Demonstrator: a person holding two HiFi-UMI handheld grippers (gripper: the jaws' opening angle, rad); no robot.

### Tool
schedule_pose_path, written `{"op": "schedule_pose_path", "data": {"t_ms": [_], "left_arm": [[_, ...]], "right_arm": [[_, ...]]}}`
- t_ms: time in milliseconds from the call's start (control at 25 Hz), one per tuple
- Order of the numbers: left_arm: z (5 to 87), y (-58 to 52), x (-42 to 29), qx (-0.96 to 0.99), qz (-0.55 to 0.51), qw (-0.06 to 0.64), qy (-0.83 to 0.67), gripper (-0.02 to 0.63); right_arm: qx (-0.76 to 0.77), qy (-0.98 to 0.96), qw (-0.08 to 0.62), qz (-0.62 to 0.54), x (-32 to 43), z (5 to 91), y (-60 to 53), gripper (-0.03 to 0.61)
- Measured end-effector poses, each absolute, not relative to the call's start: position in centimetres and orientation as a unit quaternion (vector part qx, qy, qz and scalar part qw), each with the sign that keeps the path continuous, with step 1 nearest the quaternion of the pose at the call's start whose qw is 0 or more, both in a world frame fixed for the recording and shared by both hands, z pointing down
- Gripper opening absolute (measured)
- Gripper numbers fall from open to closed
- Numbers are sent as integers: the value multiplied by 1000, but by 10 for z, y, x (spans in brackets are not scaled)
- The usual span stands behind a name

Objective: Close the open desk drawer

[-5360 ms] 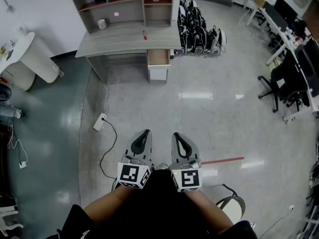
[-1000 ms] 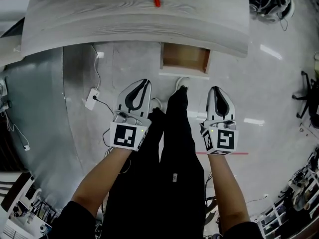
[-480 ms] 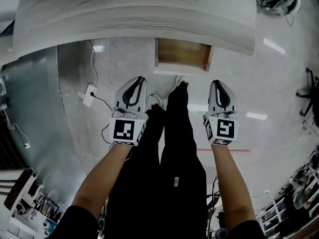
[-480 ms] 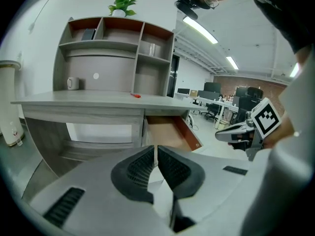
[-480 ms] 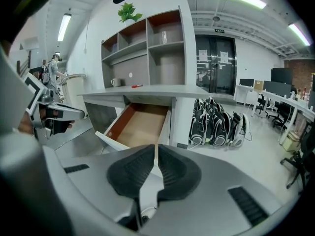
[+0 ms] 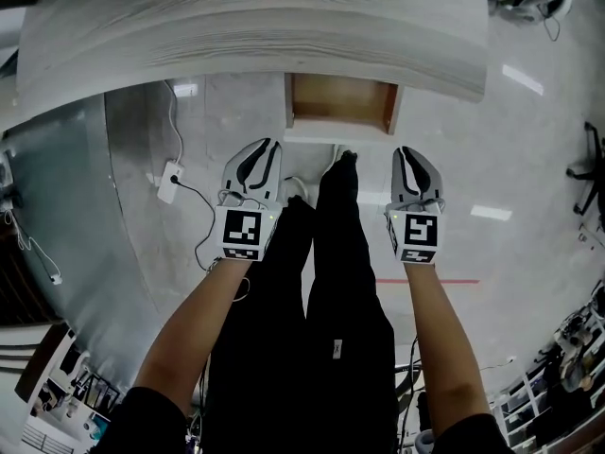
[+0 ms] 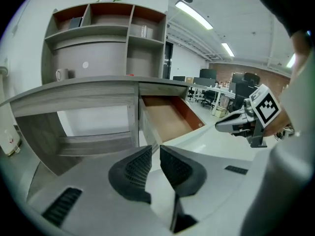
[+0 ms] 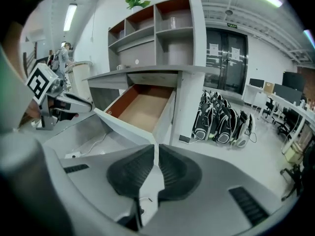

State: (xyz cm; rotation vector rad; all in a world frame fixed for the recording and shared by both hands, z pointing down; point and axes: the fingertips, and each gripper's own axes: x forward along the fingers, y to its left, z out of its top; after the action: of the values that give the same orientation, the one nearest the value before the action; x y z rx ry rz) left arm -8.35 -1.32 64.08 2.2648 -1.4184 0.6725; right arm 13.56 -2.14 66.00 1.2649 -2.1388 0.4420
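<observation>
drawer (image 6: 340, 102) not closed yet, sticking out from under the table (image 6: 236, 26) just ahead of the fingers and untouched; left gripper (image 6: 266, 149) fingers opening a crack on nothing, right gripper (image 6: 409, 154) fingers together, empty, so the whole push remains.

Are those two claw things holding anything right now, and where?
Nothing is held. On the left gripper the jaws are opening with nothing between them; the right gripper is empty too.
</observation>
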Motion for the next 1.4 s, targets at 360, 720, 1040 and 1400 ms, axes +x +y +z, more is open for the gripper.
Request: {"op": "schedule_pose_path", "data": {"t_ms": [360, 720, 1040, 1400], "left_arm": [[666, -12, -67, 822, 263, 209, -461, 117], [685, -17, -54, 821, 272, 230, -447, 133], [687, -29, -52, 827, 281, 215, -436, 135], [684, -28, -50, 827, 287, 226, -428, 135]], "right_arm": [[450, -821, 309, 170, 125, 674, -24, 107], [439, -825, 307, 181, 117, 684, -32, 109], [429, -828, 305, 191, 112, 689, -36, 107], [441, -815, 310, 212, 115, 689, -35, 107]]}}
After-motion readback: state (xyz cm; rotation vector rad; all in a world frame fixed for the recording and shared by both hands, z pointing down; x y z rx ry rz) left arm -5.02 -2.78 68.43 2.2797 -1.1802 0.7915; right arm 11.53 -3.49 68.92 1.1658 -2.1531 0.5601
